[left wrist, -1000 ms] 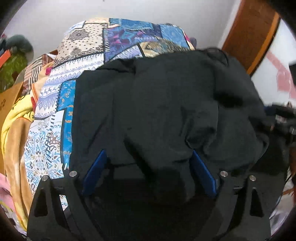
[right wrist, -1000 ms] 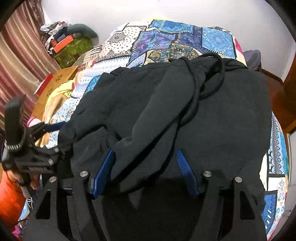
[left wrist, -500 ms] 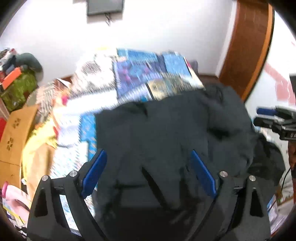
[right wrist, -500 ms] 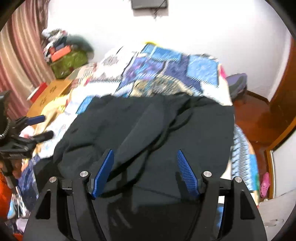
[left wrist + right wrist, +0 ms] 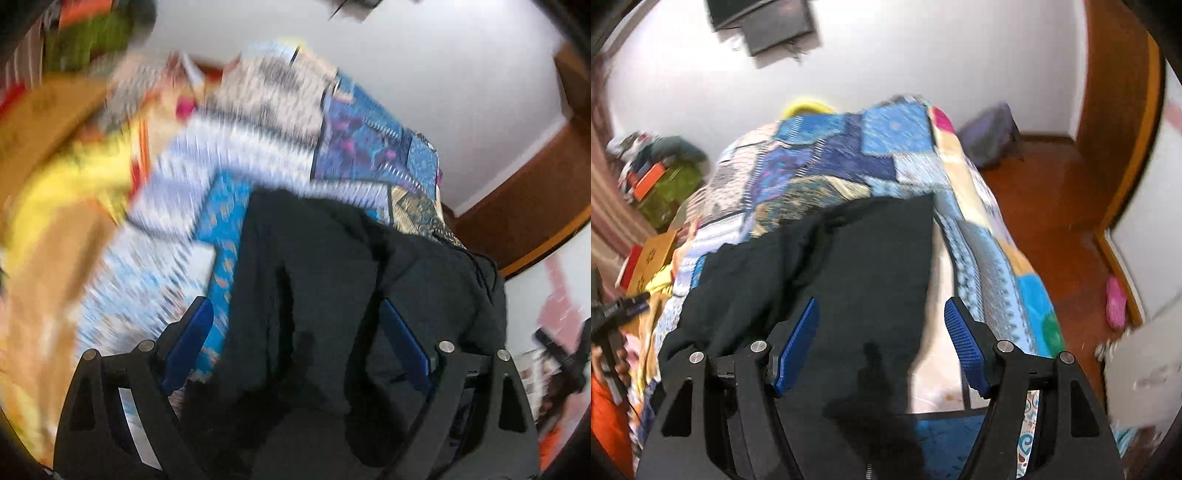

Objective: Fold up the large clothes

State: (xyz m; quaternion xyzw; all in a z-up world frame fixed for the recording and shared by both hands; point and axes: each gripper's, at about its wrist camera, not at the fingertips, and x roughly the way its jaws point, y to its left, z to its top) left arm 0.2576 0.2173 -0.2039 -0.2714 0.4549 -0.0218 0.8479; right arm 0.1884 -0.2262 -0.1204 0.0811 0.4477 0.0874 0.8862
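Note:
A large black garment (image 5: 332, 280) lies spread on a bed under a blue patchwork cover (image 5: 362, 125), rumpled with a long fold down its middle. My left gripper (image 5: 295, 332) hangs over its near left part, jaws wide apart, blue pads (image 5: 188, 339) clear of the cloth. In the right wrist view the same black garment (image 5: 849, 266) shows a straight right edge. My right gripper (image 5: 881, 339) stands open above that near right part, nothing pressed between its pads. Each gripper shows at the edge of the other's view: the right one (image 5: 565, 354), the left one (image 5: 613, 314).
A yellow blanket (image 5: 74, 184) and a cardboard box (image 5: 653, 258) lie left of the bed. Wooden floor (image 5: 1052, 206), a grey bag (image 5: 990, 136), a pink slipper (image 5: 1115, 302) and a wooden door frame (image 5: 1123, 110) are on the right. A dark screen (image 5: 764, 26) hangs on the white wall.
Both grippers drew back from the black garment and rolled, so the bed now looks tilted and more of the room shows. The garment stayed on the bed. Neither jaw gap changed.

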